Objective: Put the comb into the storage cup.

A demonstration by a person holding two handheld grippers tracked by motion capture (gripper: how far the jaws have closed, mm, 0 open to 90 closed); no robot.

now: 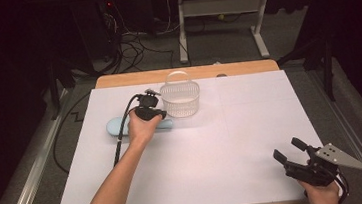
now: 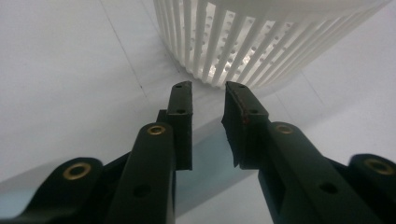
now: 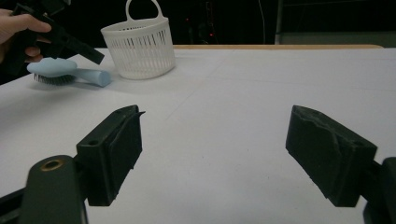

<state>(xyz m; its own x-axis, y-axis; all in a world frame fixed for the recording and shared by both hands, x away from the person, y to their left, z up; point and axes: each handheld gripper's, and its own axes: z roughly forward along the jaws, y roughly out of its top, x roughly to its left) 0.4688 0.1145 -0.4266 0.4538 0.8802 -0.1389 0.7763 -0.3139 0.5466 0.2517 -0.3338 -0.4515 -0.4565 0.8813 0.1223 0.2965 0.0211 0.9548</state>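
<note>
- High view: the left claw (image 1: 156, 115) sits over the handle of the light blue hairbrush (image 1: 117, 125) at ten o'clock on the white bench (image 1: 216, 174); the white basket (image 1: 181, 99) stands just beyond. The right claw (image 1: 290, 150) rests at four o'clock, gaping and empty.
- Left gripper view: jaws narrowed, straddling the blue handle (image 2: 208, 161); contact unclear.
- Right gripper view: jaws wide apart, brush (image 3: 70, 71) at eleven o'clock.

Black two-jaw left tool (image 1: 159, 115), brass screws, trailing black cable, right tool (image 1: 289, 151) with grey three-cornered plate
</note>
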